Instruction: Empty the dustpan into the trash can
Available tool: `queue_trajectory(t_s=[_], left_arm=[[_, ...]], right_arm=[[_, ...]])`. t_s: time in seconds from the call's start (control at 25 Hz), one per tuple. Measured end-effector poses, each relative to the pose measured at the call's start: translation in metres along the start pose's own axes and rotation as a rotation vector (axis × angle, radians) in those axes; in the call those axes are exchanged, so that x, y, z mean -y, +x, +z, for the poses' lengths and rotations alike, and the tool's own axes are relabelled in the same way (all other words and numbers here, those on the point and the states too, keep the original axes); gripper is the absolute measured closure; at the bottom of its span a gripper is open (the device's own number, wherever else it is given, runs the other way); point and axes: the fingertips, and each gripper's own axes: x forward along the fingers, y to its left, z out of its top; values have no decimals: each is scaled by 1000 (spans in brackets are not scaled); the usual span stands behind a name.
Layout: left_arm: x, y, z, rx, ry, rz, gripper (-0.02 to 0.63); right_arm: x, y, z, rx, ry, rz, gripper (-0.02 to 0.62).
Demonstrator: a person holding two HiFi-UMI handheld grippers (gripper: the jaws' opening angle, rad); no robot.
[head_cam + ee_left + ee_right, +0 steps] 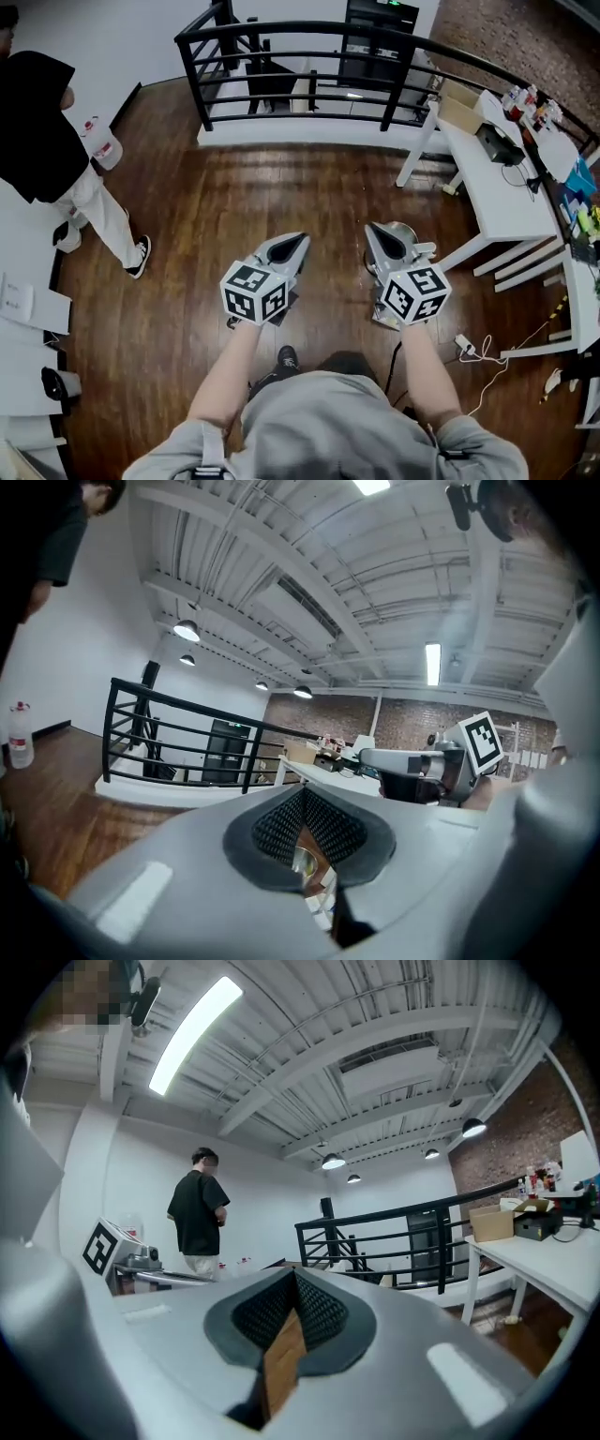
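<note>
Both grippers are held out side by side over the brown wood floor. My left gripper (292, 245) (302, 795) is shut, its ribbed pads meeting at the tip with nothing between them. My right gripper (382, 233) (293, 1279) is shut and empty too. A silvery round-topped can (410, 231) stands on the floor just behind the right gripper, mostly hidden by it; a sliver of it shows low between the left jaws (302, 861). Something dark (233, 322) lies on the floor under the left gripper, too hidden to name. No dustpan shows plainly.
A person in a black top (42, 131) (199, 1211) stands at the far left. A black railing (309, 66) crosses the far side. White tables (506, 202) with boxes and clutter line the right. A white cable (473, 352) trails on the floor.
</note>
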Motion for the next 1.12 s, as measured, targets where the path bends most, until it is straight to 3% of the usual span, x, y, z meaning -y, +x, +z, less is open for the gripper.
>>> queue_trajectory(t_s=[0.28,0.56,0.92,1.12], left_arm=[[-72,60,23,-25,4,-53,601],[-118,167,57,-56,60,-141,600],[-101,299,101,-78,132,-376,600],[-60,364,94,-142,153,-592,601]], right_arm=[[29,79,11,4,-3,-32,595],[112,161,44,84,7,-95,595],[196,189,75,117,36,-259,595],[247,164,72,127,53,-444,595]])
